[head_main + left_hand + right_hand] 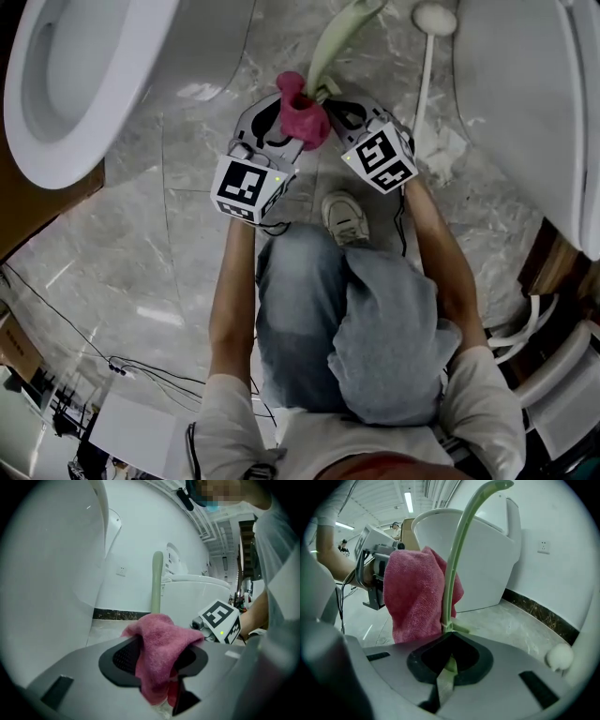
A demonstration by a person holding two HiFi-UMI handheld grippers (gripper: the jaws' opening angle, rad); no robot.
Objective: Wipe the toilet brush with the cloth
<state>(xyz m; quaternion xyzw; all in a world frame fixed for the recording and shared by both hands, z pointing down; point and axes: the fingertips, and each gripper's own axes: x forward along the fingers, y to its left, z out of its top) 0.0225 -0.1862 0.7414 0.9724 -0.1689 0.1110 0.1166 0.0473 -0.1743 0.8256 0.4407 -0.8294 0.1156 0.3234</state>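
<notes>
left tongs (155,663): spread, pink cloth (161,641) draped loose between. right tongs (450,660): clamped on green toilet brush (457,559) handle, upright, just beside cloth. step, likely: regripping cloth mid-wipe. next: pinch cloth round handle, slide along.

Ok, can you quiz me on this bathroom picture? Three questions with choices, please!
1. Where is the cloth? A in a bucket; B between the left gripper fingers; C on a shelf.
2. What colour is the toilet brush handle? A pale green; B blue; C black.
3. What is the right gripper doing? A hanging open, empty; B pinching the cloth; C shut on the brush handle.
Answers: B, it drapes between those fingers; A, the curved stick is green; C, the handle runs into its closed fingers.
</notes>
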